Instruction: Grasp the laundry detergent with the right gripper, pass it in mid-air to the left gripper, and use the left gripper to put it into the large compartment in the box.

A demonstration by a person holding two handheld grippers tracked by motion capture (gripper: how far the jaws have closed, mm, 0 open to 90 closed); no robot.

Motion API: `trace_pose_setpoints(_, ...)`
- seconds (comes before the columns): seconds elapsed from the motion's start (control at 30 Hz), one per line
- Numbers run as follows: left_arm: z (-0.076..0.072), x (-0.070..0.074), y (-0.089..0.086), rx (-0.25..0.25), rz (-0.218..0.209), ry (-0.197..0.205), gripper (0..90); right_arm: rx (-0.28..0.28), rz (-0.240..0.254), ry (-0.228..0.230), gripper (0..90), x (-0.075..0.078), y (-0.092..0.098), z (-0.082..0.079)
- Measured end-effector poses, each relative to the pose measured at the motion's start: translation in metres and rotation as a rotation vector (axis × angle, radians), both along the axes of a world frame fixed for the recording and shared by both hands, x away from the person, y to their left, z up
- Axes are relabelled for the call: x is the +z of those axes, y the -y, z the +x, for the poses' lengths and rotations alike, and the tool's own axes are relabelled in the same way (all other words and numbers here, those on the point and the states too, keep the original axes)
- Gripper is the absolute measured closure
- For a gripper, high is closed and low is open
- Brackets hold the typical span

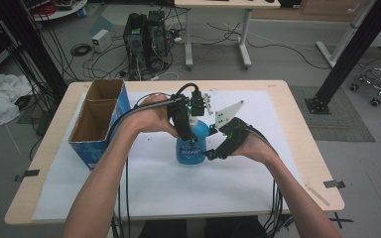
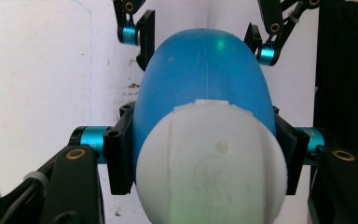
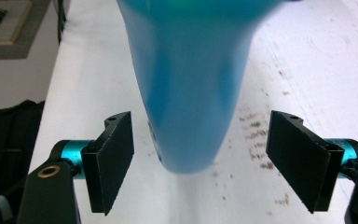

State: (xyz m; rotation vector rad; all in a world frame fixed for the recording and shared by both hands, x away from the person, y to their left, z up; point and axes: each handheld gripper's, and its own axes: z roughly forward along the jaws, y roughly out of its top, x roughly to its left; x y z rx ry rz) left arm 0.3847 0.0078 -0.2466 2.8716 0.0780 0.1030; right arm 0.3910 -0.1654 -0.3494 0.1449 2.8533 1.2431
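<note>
A blue plastic bottle [image 1: 192, 145] with a white cap [image 2: 209, 163] stands upright on the white sheet in the middle of the table. My left gripper [image 1: 184, 125] comes down on it from above and is shut on the bottle [image 2: 205, 74], its black pads [image 2: 119, 158] pressed against both sides just below the cap. My right gripper [image 1: 211, 154] sits low at the bottle's right side near its base. In the right gripper view the bottle's lower body [image 3: 191, 93] hangs between the two pads [image 3: 109, 161], with a gap on each side, so the right gripper [image 3: 205, 158] is open.
An open blue cardboard box [image 1: 99, 121] stands at the table's left side. A white sheet [image 1: 178, 193] covers most of the wooden tabletop [image 1: 307, 148]. Cables trail from both grippers toward the front edge. Behind the table are computer towers and cables on the floor.
</note>
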Motion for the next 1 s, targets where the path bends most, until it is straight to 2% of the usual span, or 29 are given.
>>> trace_pose_setpoints(0.03, 0.000, 0.001, -0.001, 0.000, 0.003, 0.001, 38.0, -0.004, -0.007, 0.005, 22.5, 0.000, 0.001, 0.000)
trace_pose_setpoints(0.07, 0.000, 0.001, -0.001, 0.008, -0.006, 0.000, 38.0, -0.008, -0.021, -0.010, 22.5, 0.001, 0.002, -0.002)
trace_pose_setpoints(0.17, 0.001, 0.004, -0.004, 0.019, -0.002, 0.000, 38.1, -0.006, -0.074, 0.020, 22.1, 0.001, 0.005, -0.003)
trace_pose_setpoints(0.2, 0.001, 0.006, -0.004, 0.020, 0.007, 0.003, 38.1, -0.029, -0.085, 0.014, 22.1, 0.001, 0.006, -0.004)
trace_pose_setpoints(0.27, 0.001, 0.009, -0.006, 0.032, 0.011, 0.008, 38.0, -0.034, -0.114, 0.036, 22.1, 0.001, 0.008, -0.005)
trace_pose_setpoints(0.3, 0.001, 0.010, -0.007, 0.037, 0.013, 0.010, 38.1, -0.054, -0.138, 0.032, 22.1, 0.002, 0.010, -0.007)
trace_pose_setpoints(0.4, 0.001, 0.016, -0.009, 0.066, 0.027, 0.014, 38.0, -0.085, -0.207, 0.079, 18.7, 0.005, 0.013, -0.009)
trace_pose_setpoints(0.43, 0.001, 0.018, -0.010, 0.070, 0.030, 0.016, 38.1, -0.085, -0.234, 0.068, 16.0, 0.006, 0.015, -0.010)
trace_pose_setpoints(0.47, 0.001, 0.020, -0.012, 0.081, 0.029, 0.018, 38.0, -0.084, -0.253, 0.087, 13.4, 0.007, 0.017, -0.010)
trace_pose_setpoints(0.5, 0.002, 0.023, -0.013, 0.090, 0.028, 0.020, 38.1, -0.101, -0.281, 0.076, 13.4, 0.008, 0.019, -0.012)
trace_pose_setpoints(0.53, 0.002, 0.025, -0.015, 0.097, 0.032, 0.017, 38.0, -0.094, -0.288, 0.107, 13.4, 0.008, 0.021, -0.011)
trace_pose_setpoints(0.6, 0.002, 0.030, -0.019, 0.124, 0.032, 0.009, 38.1, -0.130, -0.314, 0.113, 13.4, 0.009, 0.025, -0.012)
trace_pose_setpoints(0.63, 0.003, 0.033, -0.021, 0.133, 0.031, 0.006, 38.1, -0.140, -0.317, 0.136, 13.4, 0.008, 0.028, -0.011)
trace_pose_setpoints(0.67, 0.004, 0.037, -0.024, 0.142, 0.028, 0.003, 38.1, -0.148, -0.338, 0.075, 13.4, 0.009, 0.031, -0.014)
trace_pose_setpoints(0.7, 0.004, 0.040, -0.026, 0.152, 0.026, 0.002, 38.1, -0.151, -0.364, 0.108, 13.4, 0.008, 0.034, -0.014)
trace_pose_setpoints(0.77, 0.006, 0.049, -0.032, 0.168, 0.025, 0.005, 38.1, -0.165, -0.389, 0.130, 13.3, 0.009, 0.040, -0.013)
trace_pose_setpoints(0.87, 0.008, 0.061, -0.041, 0.205, 0.038, 0.016, 38.1, -0.179, -0.412, 0.137, 13.3, 0.011, 0.050, -0.013)
trace_pose_setpoints(0.93, 0.010, 0.071, -0.047, 0.236, 0.048, 0.025, 38.1, -0.211, -0.413, 0.131, 13.4, 0.012, 0.056, -0.013)
trace_pose_setpoints(1.0, 0.011, 0.082, -0.054, 0.272, 0.047, 0.021, 38.1, -0.251, -0.433, 0.099, 13.4, 0.014, 0.062, -0.013)
